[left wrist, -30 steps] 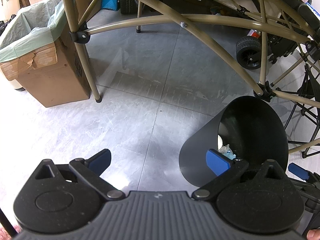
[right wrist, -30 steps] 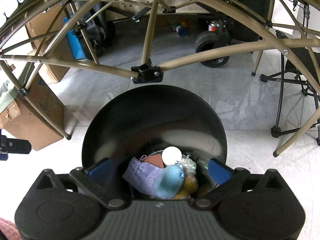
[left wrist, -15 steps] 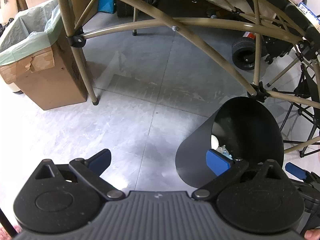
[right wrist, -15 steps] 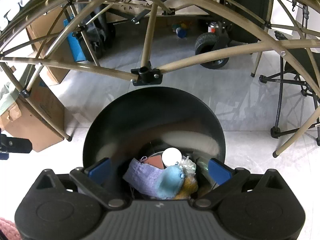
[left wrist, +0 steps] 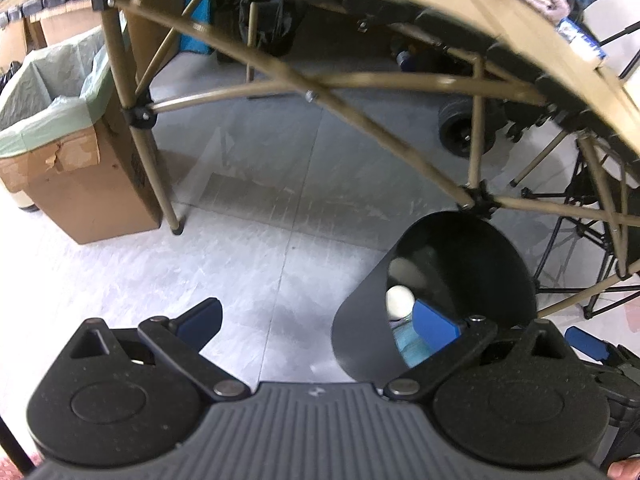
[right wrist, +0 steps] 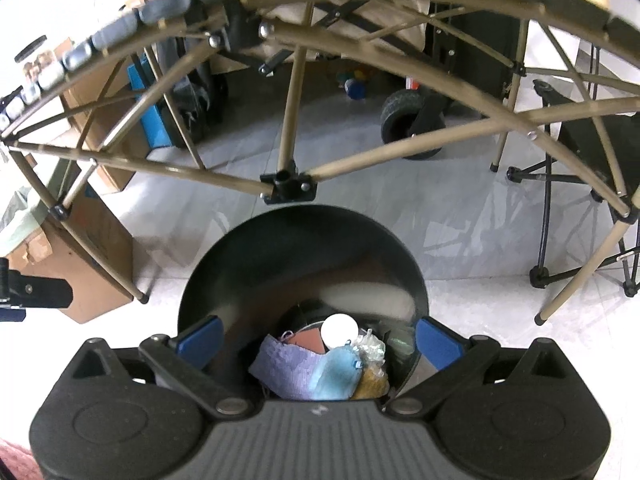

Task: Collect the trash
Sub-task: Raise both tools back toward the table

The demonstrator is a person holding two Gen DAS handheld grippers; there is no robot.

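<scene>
Trash — a lilac face mask (right wrist: 286,368), a pale blue one and a crinkled clear wrapper — lies inside the glossy black round bin (right wrist: 304,248), which sits on the grey tiled floor under the tan folding-table frame (right wrist: 288,184). Both the right gripper (right wrist: 318,342) and left gripper (left wrist: 316,320) hang empty with jaws spread wide, so the drop looks done — next comes finding another piece. The bin's long axis leans, mouth pointing up and towards the right camera

Black round bin (right wrist: 304,248) on the floor, with masks (right wrist: 316,372), wrappers and white lid inside.
</scene>
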